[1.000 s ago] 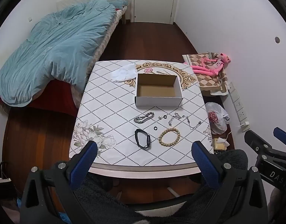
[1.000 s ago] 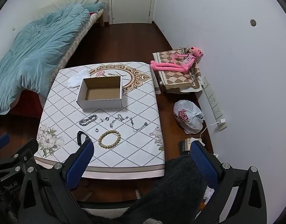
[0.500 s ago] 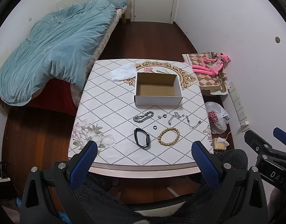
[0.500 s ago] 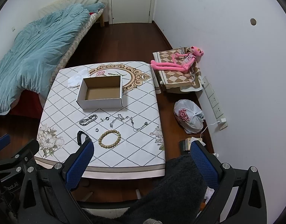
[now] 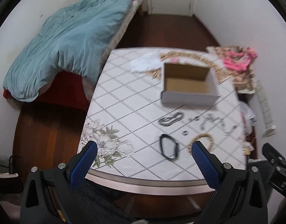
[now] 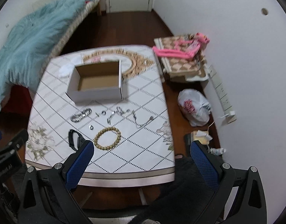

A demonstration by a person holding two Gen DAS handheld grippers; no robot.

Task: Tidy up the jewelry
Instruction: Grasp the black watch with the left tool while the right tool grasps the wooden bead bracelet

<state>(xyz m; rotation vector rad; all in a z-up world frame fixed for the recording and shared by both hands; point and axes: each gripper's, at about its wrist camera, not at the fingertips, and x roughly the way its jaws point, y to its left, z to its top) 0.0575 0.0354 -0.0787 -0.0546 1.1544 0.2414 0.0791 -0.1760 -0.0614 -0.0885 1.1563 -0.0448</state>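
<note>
Both grippers are hovering above the near edge of the table [image 6: 135, 160], holding nothing. Left gripper [image 5: 143, 155] has its fingers spread wide; right gripper [image 6: 142, 154] likewise. The open cardboard box [image 6: 95, 83] is sitting at 12 o'clock on the table. The jewelry is lying loose toward 6 from it: wooden bead bracelet [image 6: 107, 135], black band [image 6: 74, 138] at its 9, metal chain bracelet [image 6: 81, 115], thin silver necklace [image 6: 141, 121], small ring [image 6: 91, 127].

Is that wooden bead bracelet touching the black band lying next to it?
Apart. The right wrist view shows bare tablecloth between the bead bracelet and the black band.
</note>
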